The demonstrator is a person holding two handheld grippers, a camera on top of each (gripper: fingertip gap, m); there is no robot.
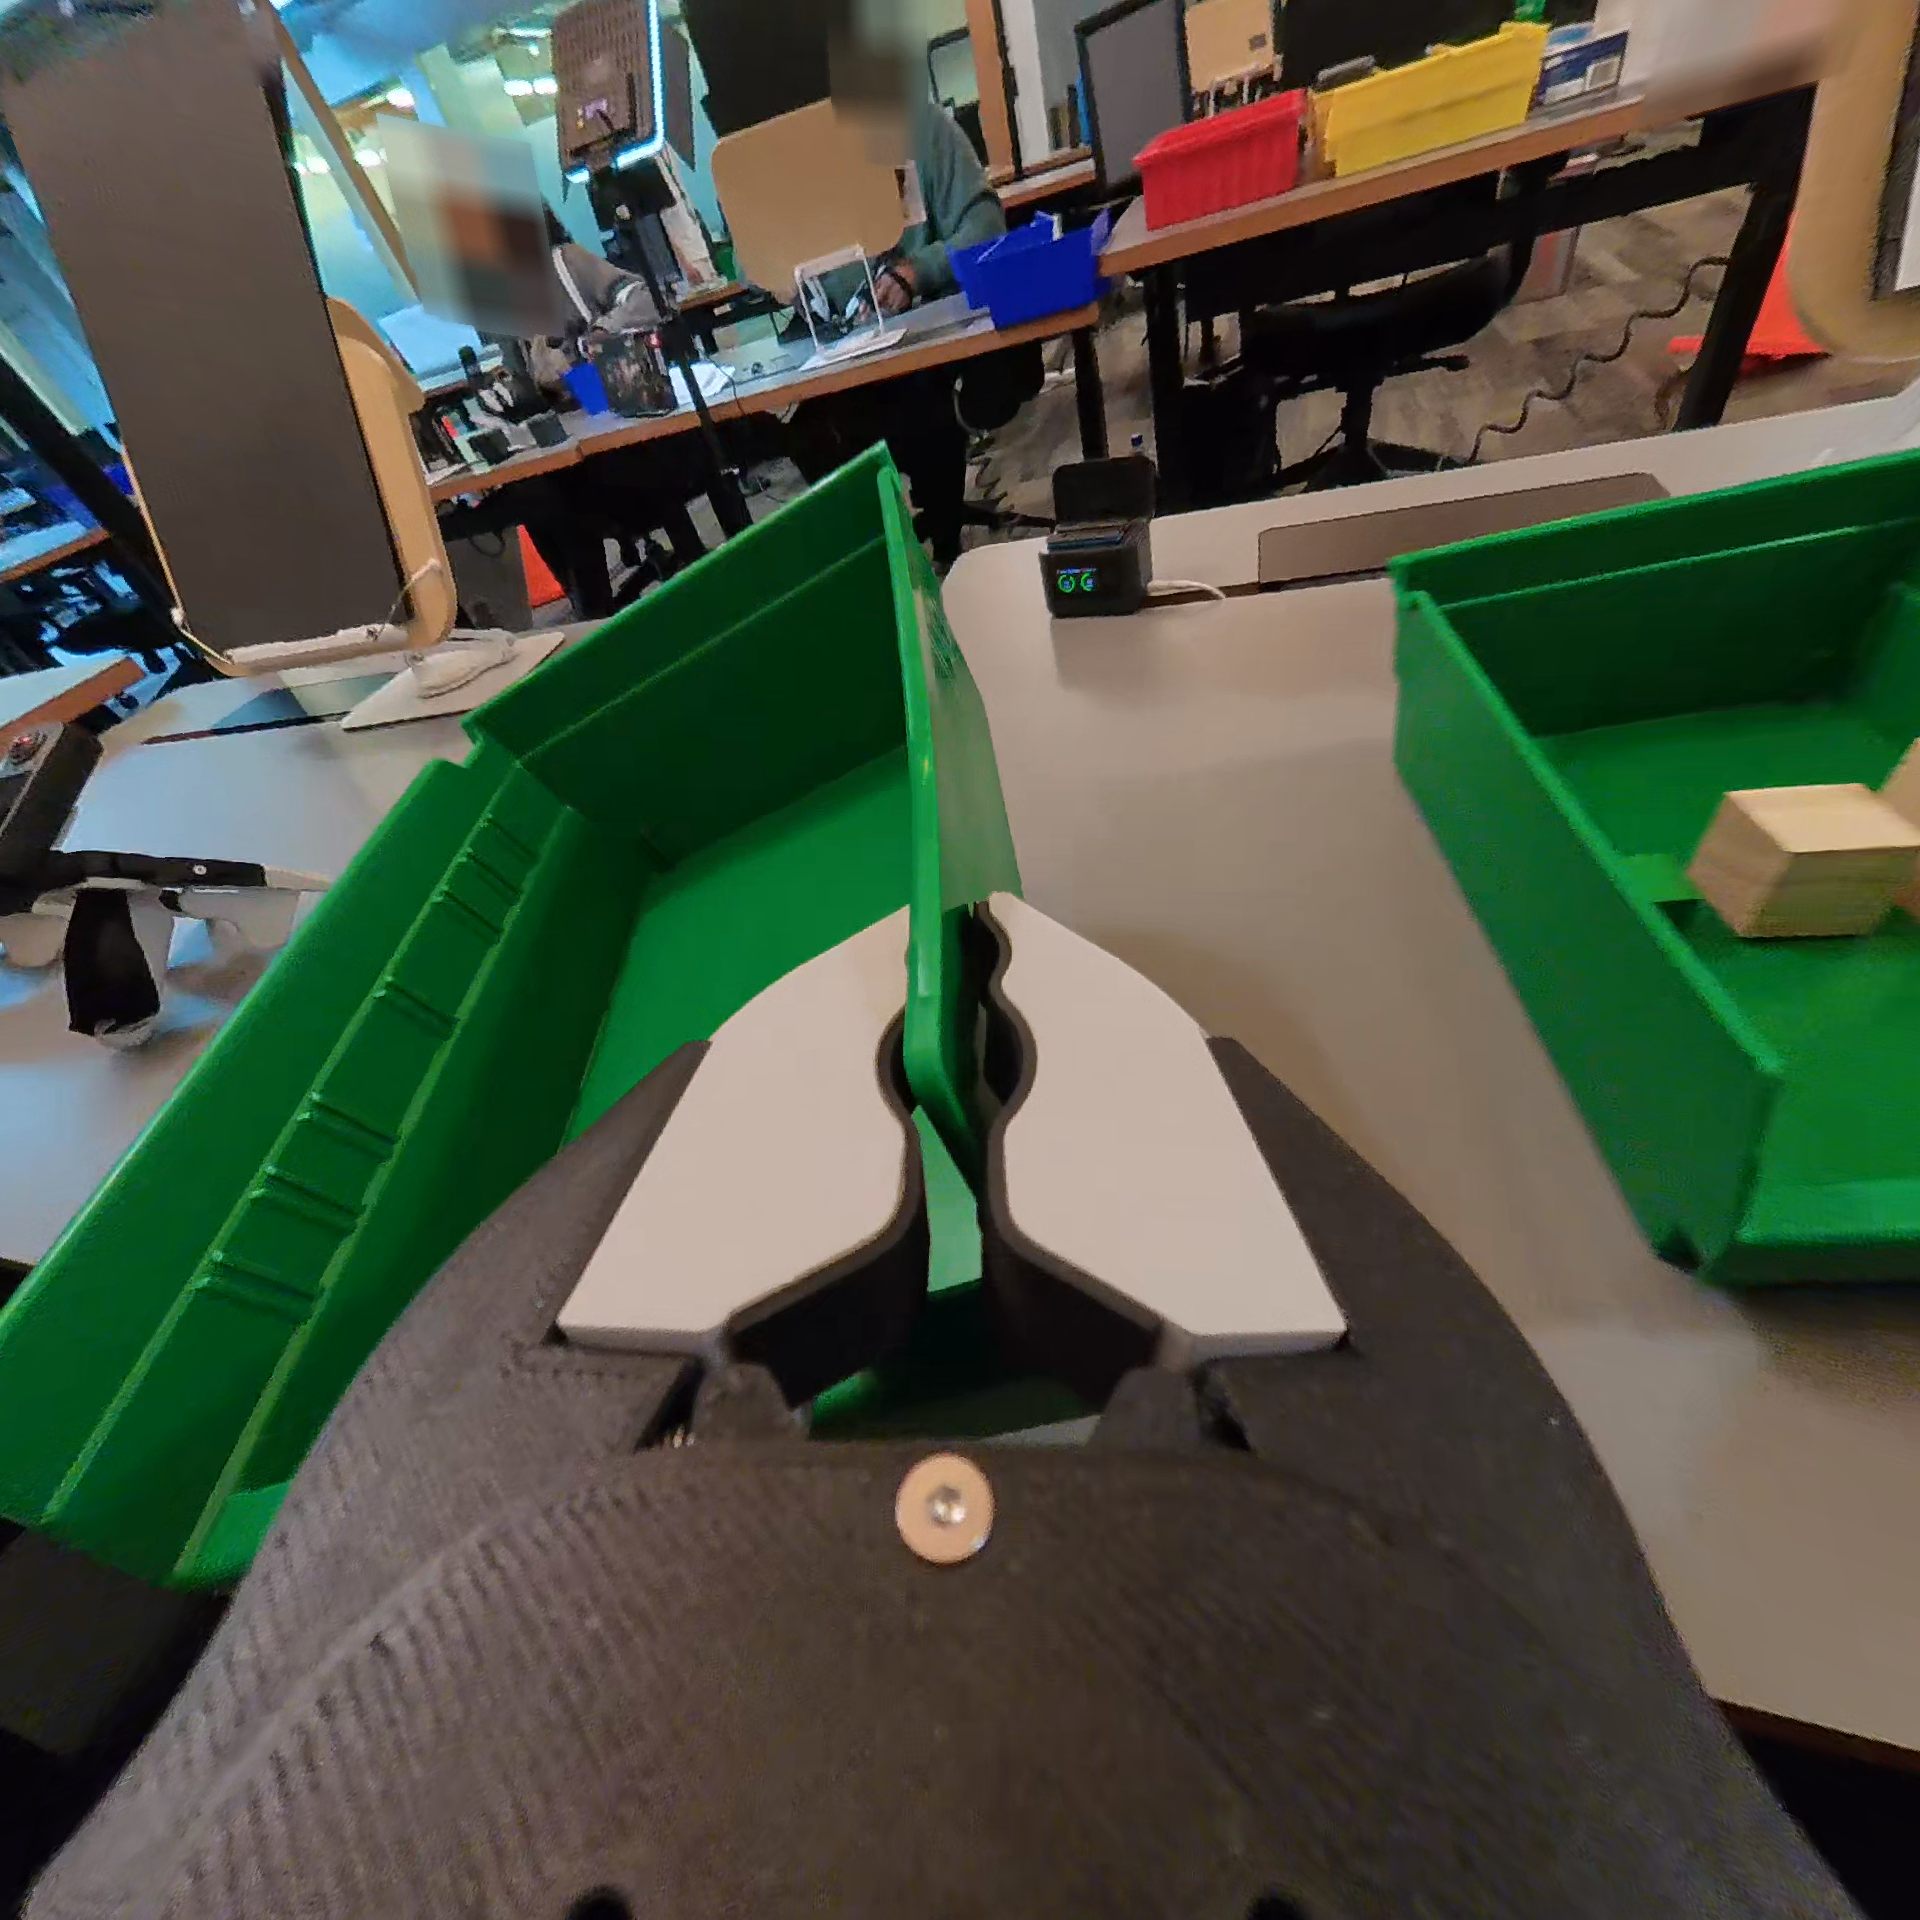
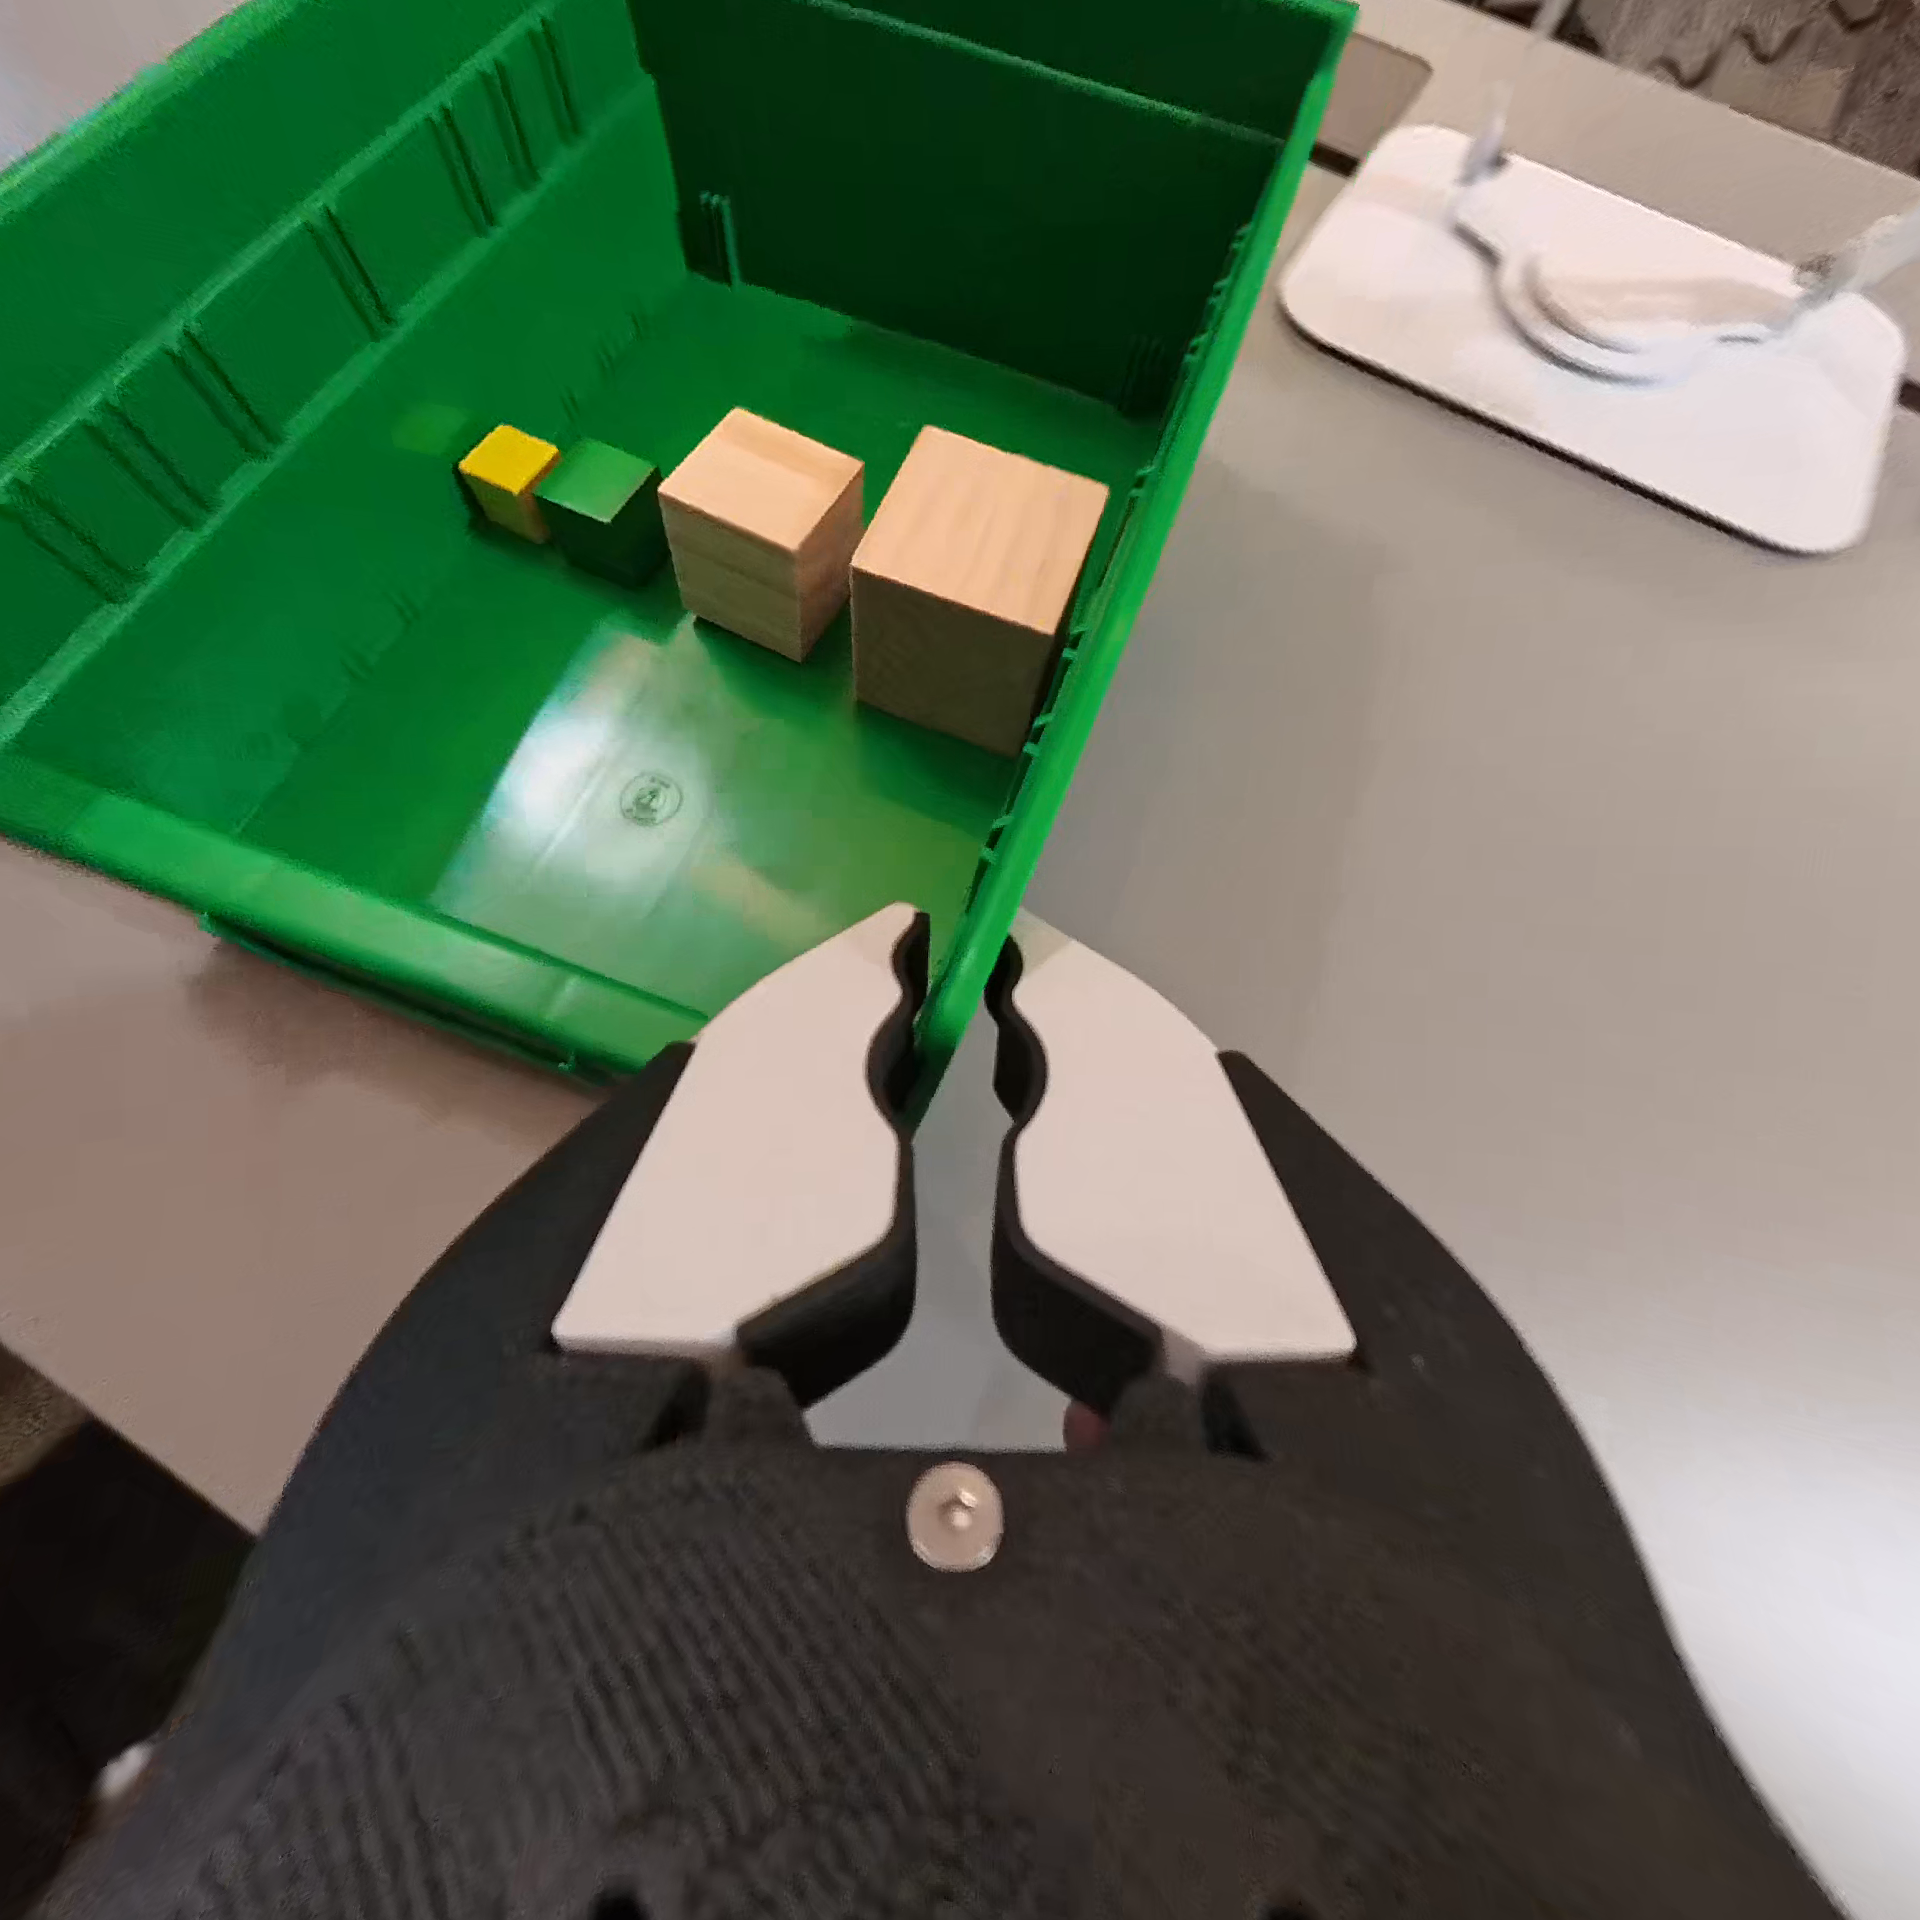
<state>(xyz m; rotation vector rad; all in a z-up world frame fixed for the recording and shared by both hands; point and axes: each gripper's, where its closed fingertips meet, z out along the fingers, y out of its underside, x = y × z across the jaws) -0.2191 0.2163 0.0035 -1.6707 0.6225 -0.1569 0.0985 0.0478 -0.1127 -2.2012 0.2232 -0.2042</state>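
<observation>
Left wrist view: left tongs (image 1: 951, 1023) are pinching the right side wall of an empty green bin (image 1: 727, 727) near the worktop's (image 1: 1195, 831) left edge.
Right wrist view: right tongs (image 2: 956, 997) are closing narrowly on the side wall of a second green bin (image 2: 343, 935); contact is looking partial.
Contents: four blocks (image 2: 764, 530) are sitting in a row.
Risk: the thin wall could be slipping out of the tongs, tipping the bin and sending the blocks sliding.

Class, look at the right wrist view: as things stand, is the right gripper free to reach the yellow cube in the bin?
Probably not yet. The right gripper has its jaws closed on the green bin's side wall, so it is occupied. The bin is open-topped, with nothing above the yellow cube.
</observation>
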